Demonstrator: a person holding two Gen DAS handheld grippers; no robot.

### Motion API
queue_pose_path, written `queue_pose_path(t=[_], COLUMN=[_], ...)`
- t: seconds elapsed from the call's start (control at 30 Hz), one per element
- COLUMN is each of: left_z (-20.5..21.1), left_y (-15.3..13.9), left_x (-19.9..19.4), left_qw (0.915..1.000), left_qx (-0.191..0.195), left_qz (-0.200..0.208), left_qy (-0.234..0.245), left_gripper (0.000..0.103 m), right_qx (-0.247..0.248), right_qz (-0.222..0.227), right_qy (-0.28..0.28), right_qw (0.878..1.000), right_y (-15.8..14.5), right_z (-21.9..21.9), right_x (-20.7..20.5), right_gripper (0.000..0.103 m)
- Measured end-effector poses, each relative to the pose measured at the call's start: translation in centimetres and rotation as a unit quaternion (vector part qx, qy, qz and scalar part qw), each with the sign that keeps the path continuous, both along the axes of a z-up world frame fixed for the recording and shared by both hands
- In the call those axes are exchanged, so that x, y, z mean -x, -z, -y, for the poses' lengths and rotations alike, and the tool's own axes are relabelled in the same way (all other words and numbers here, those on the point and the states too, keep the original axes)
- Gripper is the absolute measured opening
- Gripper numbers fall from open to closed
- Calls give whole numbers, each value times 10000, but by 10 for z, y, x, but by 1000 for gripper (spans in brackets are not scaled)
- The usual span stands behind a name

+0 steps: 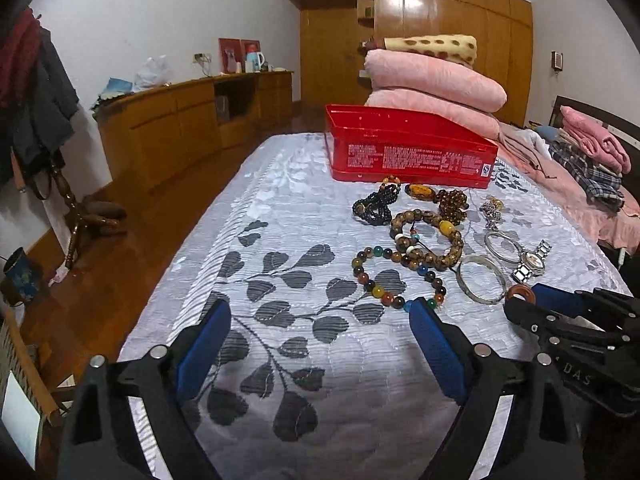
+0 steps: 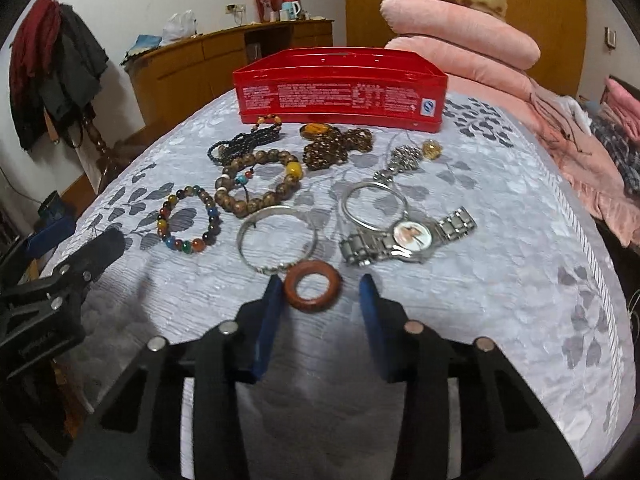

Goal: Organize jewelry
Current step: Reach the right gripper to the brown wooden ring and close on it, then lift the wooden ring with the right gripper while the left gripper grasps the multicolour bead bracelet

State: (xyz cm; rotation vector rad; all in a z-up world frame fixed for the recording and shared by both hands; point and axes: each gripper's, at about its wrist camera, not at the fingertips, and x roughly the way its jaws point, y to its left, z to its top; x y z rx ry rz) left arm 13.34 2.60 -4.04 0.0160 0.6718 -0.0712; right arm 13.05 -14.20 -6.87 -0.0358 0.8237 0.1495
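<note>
Many bracelets (image 2: 188,220) on leaf-print bedspread (image 2: 500,248), red tin (image 2: 340,92), wooden wardrobe (image 1: 440,40) behind

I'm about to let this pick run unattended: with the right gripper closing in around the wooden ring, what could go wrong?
1. The wooden ring lies flat and touches the silver bangle; the right gripper, not yet pressing on it, could nudge or snag the bangle.
2. A flat ring on the soft bedspread may slip or tip out of the grip.
3. The left gripper, open near the multicoloured bead bracelet, could bump it.
</note>
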Motion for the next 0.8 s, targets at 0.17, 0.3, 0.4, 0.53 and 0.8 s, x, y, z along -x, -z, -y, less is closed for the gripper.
queue_pose_path(t=[0.17, 0.3, 0.4, 0.53, 0.8], left_z=[4, 14, 22, 34, 40], left_y=[2, 2, 4, 5, 2], left_x=[-10, -17, -23, -30, -39], left_qw=[9998, 9993, 9986, 9978, 9962], left_qx=[65, 70, 107, 49, 180], left_qz=[-129, -208, -337, -449, -697], left_qy=[111, 288, 393, 487, 493], left_gripper=[89, 85, 85, 84, 76], right_qx=[14, -31, -85, -147, -344], right_qz=[-30, 28, 135, 183, 151], right_qy=[-129, -48, 23, 110, 130], right_qw=[9999, 10000, 9999, 9997, 9992], right_y=[-2, -10, -20, -24, -20], right_z=[-1, 10, 20, 32, 47], right_x=[-3, 0, 3, 1, -8], right_gripper=[30, 30, 30, 30, 30])
